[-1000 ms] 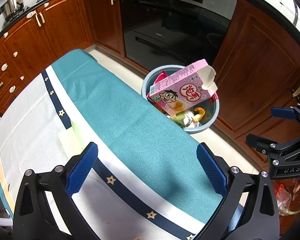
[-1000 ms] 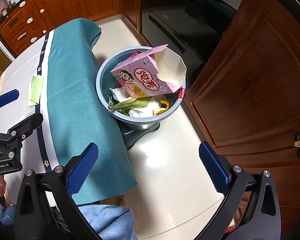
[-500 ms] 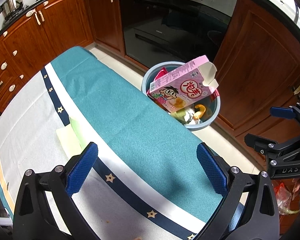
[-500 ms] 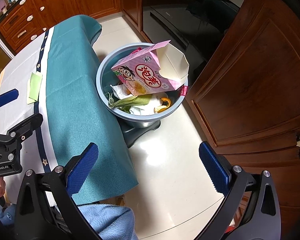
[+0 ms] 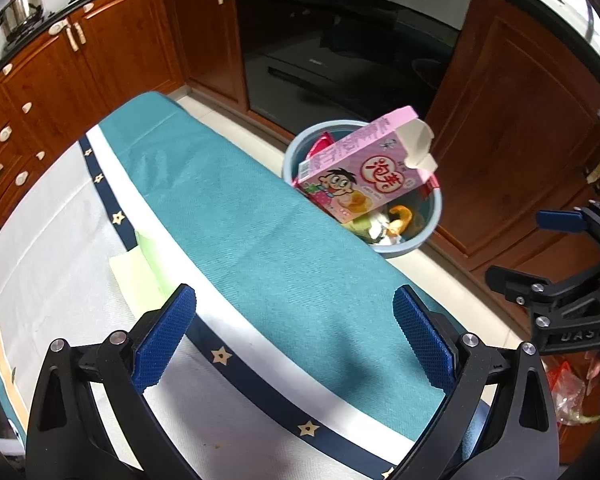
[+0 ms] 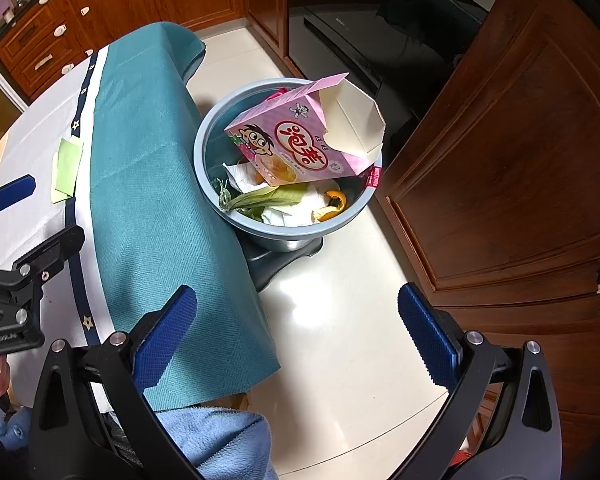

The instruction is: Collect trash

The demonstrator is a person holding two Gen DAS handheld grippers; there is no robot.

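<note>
Two black grippers with blue pads hang wide open and empty: the left gripper (image 5: 294,330) above the teal-and-white tablecloth (image 5: 260,248), the right gripper (image 6: 298,330) beyond the table's edge, over the floor. The open pink cardboard snack box (image 6: 300,146) lies tilted atop scraps in the round blue trash bin (image 6: 204,148), just beside the table.

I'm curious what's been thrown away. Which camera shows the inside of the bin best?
The right wrist view: it looks down into the bin, showing box, greens, paper and peel. The left wrist view sees the bin partly behind the tablecloth.
</note>
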